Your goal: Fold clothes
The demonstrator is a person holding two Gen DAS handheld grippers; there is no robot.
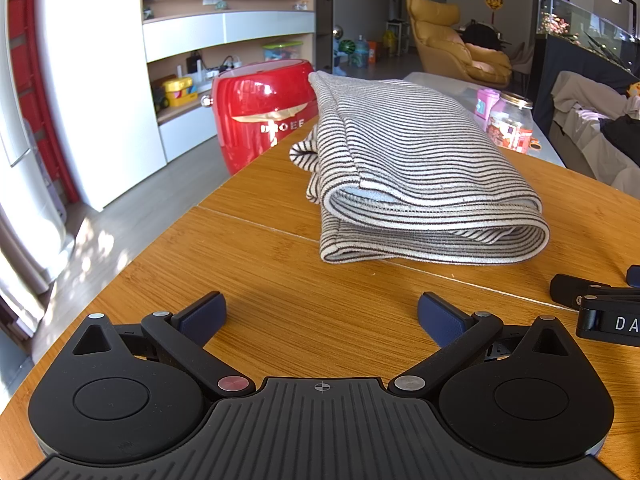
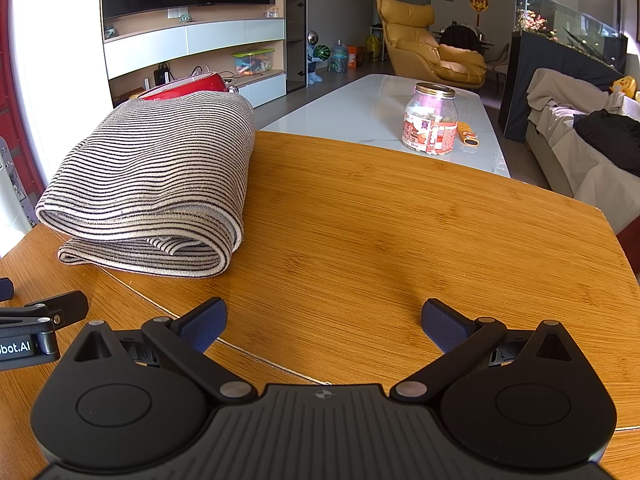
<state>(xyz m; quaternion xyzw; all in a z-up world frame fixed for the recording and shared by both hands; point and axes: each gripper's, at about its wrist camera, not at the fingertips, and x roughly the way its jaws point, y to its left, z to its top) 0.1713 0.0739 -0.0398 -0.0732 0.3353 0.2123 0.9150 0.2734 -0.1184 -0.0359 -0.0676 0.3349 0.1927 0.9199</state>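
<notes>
Scanning left to right, risks as I judge them:
red appliance (image 1: 260, 112): stands on the floor just beyond the table's far-left edge, right behind the fold. A push on the bundle that way could slide it off onto it.
loose sleeve end (image 1: 304, 156): sticks out of the left side of the striped garment (image 1: 412, 168), untucked. Likely to drag the layers apart if the stack is lifted or nudged.
striped garment: folded into a thick bundle, lying on the wooden table (image 1: 248, 280) toward its left edge, ahead of both tools, touched by neither. Rounded near edge looks springy; top layer may creep open by itself.
left gripper (image 1: 322, 316): fingers spread wide, nothing between them, low over bare wood short of the bundle. Grabbing only the top layer from here would unroll the fold.
right gripper (image 2: 324, 322): also spread wide, empty, over bare table, bundle off to its left. The two tools sit just beside each other; a sideways reach risks a knock.
jar (image 2: 430, 120): on the white table beyond, well apart, no concern.
</notes>
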